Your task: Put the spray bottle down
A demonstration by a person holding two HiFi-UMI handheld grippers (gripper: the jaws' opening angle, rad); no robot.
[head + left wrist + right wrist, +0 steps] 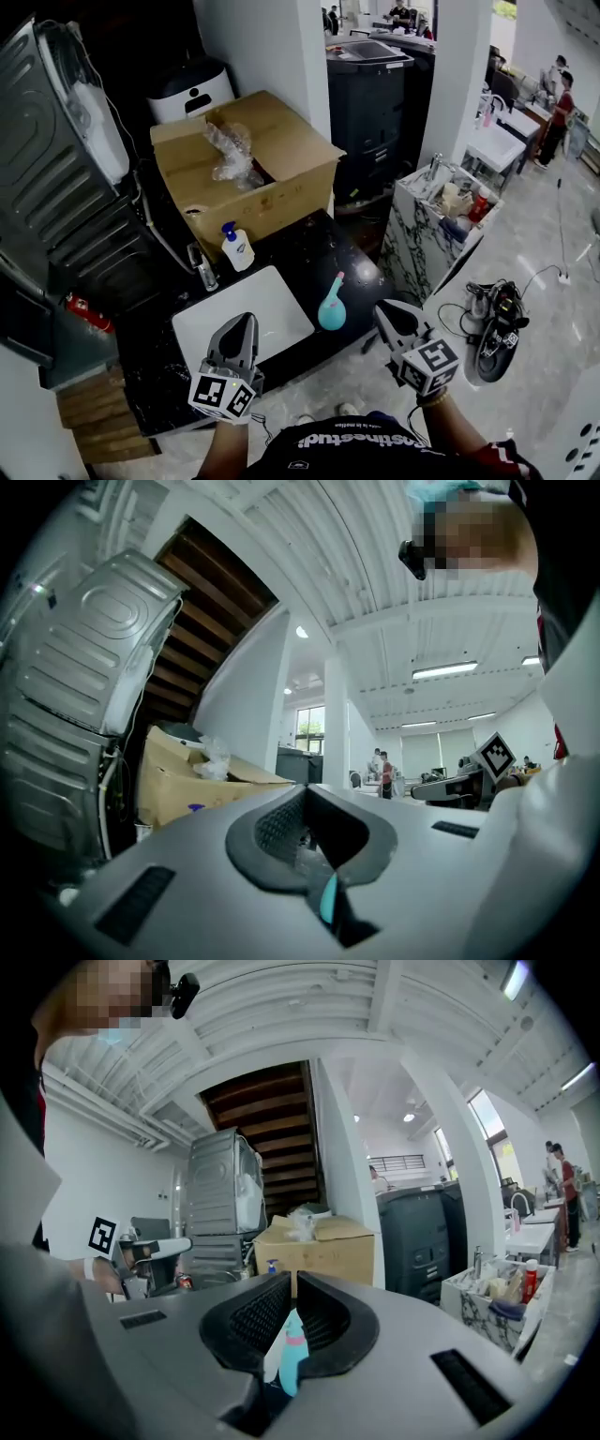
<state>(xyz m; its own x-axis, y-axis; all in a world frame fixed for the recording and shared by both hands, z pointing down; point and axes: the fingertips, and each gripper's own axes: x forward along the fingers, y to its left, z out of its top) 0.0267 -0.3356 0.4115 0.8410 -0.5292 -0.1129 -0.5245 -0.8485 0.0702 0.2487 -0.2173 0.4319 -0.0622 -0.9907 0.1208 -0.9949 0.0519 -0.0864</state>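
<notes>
A teal spray bottle (331,307) with a pink collar stands upright on the black counter (305,248), beside the white basin (246,317). My left gripper (241,325) hovers over the basin's near edge, to the left of the bottle, shut with nothing in it. My right gripper (383,310) hangs just right of the bottle, apart from it, jaws together and empty. In the right gripper view the teal bottle (292,1354) shows beyond my right gripper (292,1283). A teal sliver of the bottle (327,899) shows below my left gripper (305,803).
A white pump bottle (236,247) with a blue head and a metal tap (202,267) stand behind the basin. An open cardboard box (272,150) with crumpled plastic sits further back. A marble-sided cart (427,220) with bottles stands right; cables and a device (497,319) lie on the floor.
</notes>
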